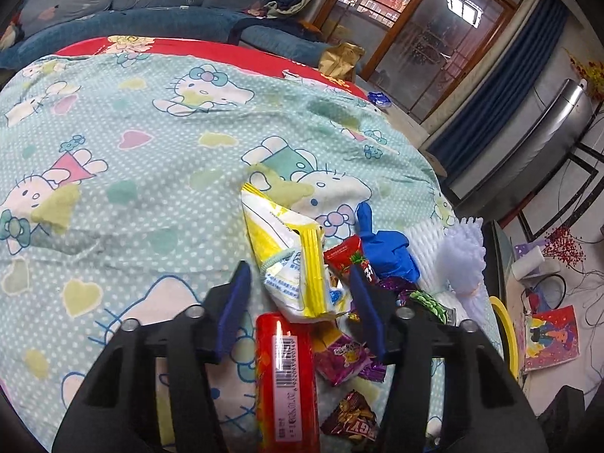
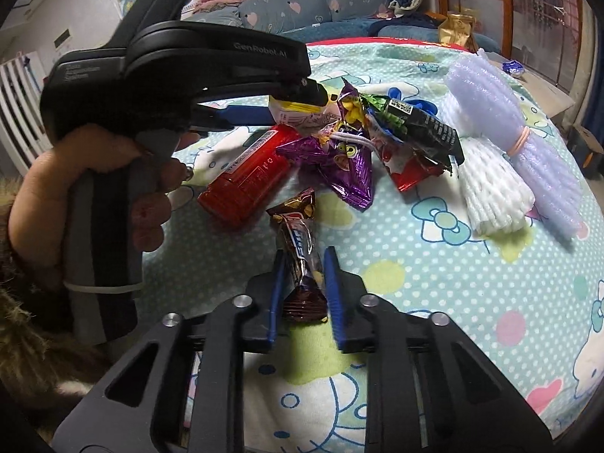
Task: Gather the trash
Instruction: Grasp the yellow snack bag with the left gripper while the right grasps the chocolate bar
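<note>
A pile of trash lies on the Hello Kitty cloth (image 1: 132, 173). My left gripper (image 1: 298, 283) is open above a yellow-and-white wrapper (image 1: 290, 260), which sits between its fingers, with a red tube (image 1: 285, 381) below. My right gripper (image 2: 304, 264) is shut on a brown candy bar wrapper (image 2: 300, 249) that rests on the cloth (image 2: 434, 283). The left gripper's body (image 2: 170, 75) shows in the right wrist view over the red tube (image 2: 245, 173). Purple wrappers (image 2: 339, 158), a red wrapper (image 2: 411, 173) and a black-green wrapper (image 2: 422, 120) lie in the pile.
White foam netting (image 2: 490, 188) and a lilac foam bundle (image 2: 528, 143) lie to the right of the pile. A blue glove (image 1: 392, 253) lies beside them. A blue sofa (image 1: 143, 3) stands beyond the table; a gold bag (image 2: 458, 28) is at the far edge.
</note>
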`<state>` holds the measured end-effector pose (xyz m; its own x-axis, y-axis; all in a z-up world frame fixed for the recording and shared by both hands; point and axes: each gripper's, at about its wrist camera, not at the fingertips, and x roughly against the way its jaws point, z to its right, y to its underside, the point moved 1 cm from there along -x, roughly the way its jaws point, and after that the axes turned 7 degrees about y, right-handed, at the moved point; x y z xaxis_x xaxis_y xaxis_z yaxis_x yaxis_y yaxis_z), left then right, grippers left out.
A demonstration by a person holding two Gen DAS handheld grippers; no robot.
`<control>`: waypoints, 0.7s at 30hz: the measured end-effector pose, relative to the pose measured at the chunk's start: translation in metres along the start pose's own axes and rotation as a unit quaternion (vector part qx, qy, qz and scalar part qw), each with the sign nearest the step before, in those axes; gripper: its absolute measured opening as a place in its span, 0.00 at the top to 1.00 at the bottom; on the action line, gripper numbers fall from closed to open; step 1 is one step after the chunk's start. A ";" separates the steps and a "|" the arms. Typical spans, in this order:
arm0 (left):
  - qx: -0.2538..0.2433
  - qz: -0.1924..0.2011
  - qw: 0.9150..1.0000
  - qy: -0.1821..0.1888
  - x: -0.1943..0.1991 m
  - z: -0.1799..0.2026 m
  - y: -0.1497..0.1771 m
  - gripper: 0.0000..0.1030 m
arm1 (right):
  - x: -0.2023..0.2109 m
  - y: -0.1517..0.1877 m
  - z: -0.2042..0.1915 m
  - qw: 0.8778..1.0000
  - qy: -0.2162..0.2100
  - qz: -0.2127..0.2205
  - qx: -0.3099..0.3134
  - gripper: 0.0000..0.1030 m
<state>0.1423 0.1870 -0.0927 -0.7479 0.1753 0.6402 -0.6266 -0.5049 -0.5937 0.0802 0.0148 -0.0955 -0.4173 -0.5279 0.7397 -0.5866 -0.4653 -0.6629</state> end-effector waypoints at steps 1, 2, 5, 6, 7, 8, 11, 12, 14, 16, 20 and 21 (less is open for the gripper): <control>-0.004 0.001 1.000 -0.005 0.000 0.002 0.000 0.60 | 0.000 0.000 0.000 1.000 0.000 0.001 -0.001 0.86; -0.010 0.004 1.000 -0.011 0.000 0.003 0.000 0.61 | 0.002 0.001 0.000 1.000 0.000 0.003 -0.001 0.86; -0.015 0.015 1.000 -0.012 0.005 0.005 -0.002 0.71 | 0.003 0.001 0.000 1.000 0.000 0.008 -0.002 0.86; -0.019 0.021 1.000 -0.013 0.008 0.006 -0.002 0.71 | 0.005 0.001 0.000 1.000 0.001 0.011 -0.002 0.86; -0.023 0.027 0.999 -0.013 0.011 0.008 -0.002 0.72 | 0.005 0.001 0.001 1.000 0.000 0.014 -0.002 0.86; -0.029 0.035 0.999 -0.013 0.016 0.010 -0.003 0.72 | 0.008 0.001 0.001 1.000 -0.001 0.020 -0.003 0.87; -0.038 0.054 0.998 -0.007 0.030 0.016 -0.005 0.72 | 0.014 0.000 0.003 1.000 -0.001 0.031 -0.003 0.87; -0.041 0.059 0.997 -0.006 0.034 0.018 -0.006 0.72 | 0.016 0.000 0.005 0.999 0.000 0.034 -0.003 0.87; -0.048 0.072 0.996 0.000 0.046 0.024 -0.008 0.72 | 0.022 -0.001 0.006 0.999 0.000 0.042 -0.005 0.87; -0.052 0.080 0.995 0.004 0.053 0.028 -0.009 0.72 | 0.029 -0.002 0.009 0.999 0.002 0.052 -0.008 0.87; -0.060 0.093 0.994 0.015 0.068 0.039 -0.010 0.72 | 0.039 -0.004 0.015 0.998 0.006 0.064 -0.020 0.87; -0.063 0.094 0.993 0.016 0.070 0.042 -0.010 0.72 | 0.042 -0.005 0.017 0.997 0.008 0.067 -0.022 0.87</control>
<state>0.1053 0.1689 -0.0220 -0.8592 0.1163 0.4982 -0.4968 -0.4216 -0.7585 0.0770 -0.0170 -0.0633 -0.5053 -0.5720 0.6461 -0.5545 -0.3585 -0.7510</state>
